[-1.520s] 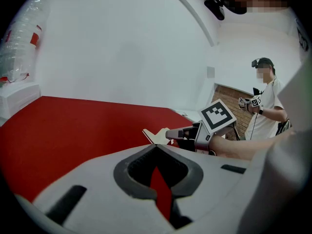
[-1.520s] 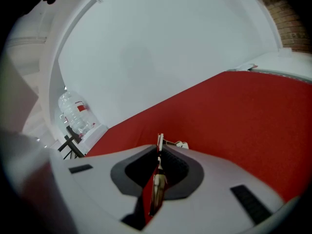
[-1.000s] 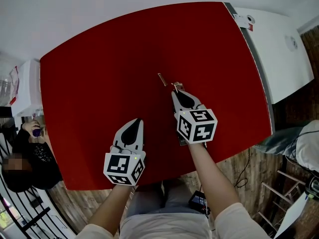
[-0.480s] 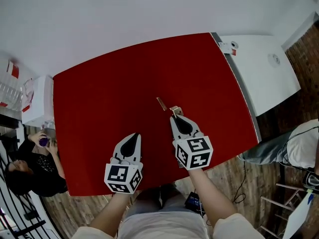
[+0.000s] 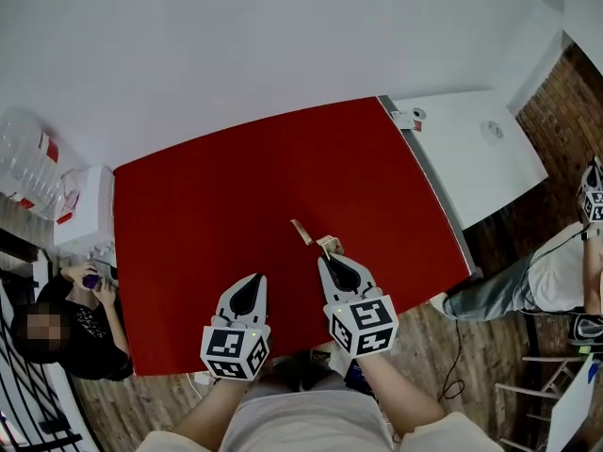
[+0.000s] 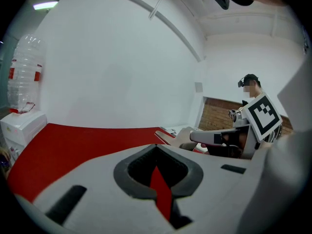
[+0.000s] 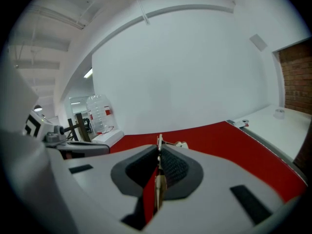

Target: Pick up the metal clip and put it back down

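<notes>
While pinched edge-on in the right gripper (image 7: pixel 159 150), thin pale metal clip (image 7: pixel 159 141); left gripper (image 6: pixel 156 148) pressed together, empty

Setting: test lab or recording room. Red table (image 5: pixel 283 177) centre; white bench (image 5: pixel 471 149), then brick wall (image 5: pixel 565 92), at 2 o'clock; water jug (image 5: pixel 28 158) at 9 o'clock; plank floor (image 5: pixel 480 347) at 4 o'clock.

Bright, even light fills the room, a ceiling strip light (image 6: pixel 45 5) glowing at the far left. The red table (image 5: pixel 236 205) looks evenly lit, slightly darker toward its near edge. Both gripper views bow outward and darken at their rims; the nearest foreground is blurred
</notes>
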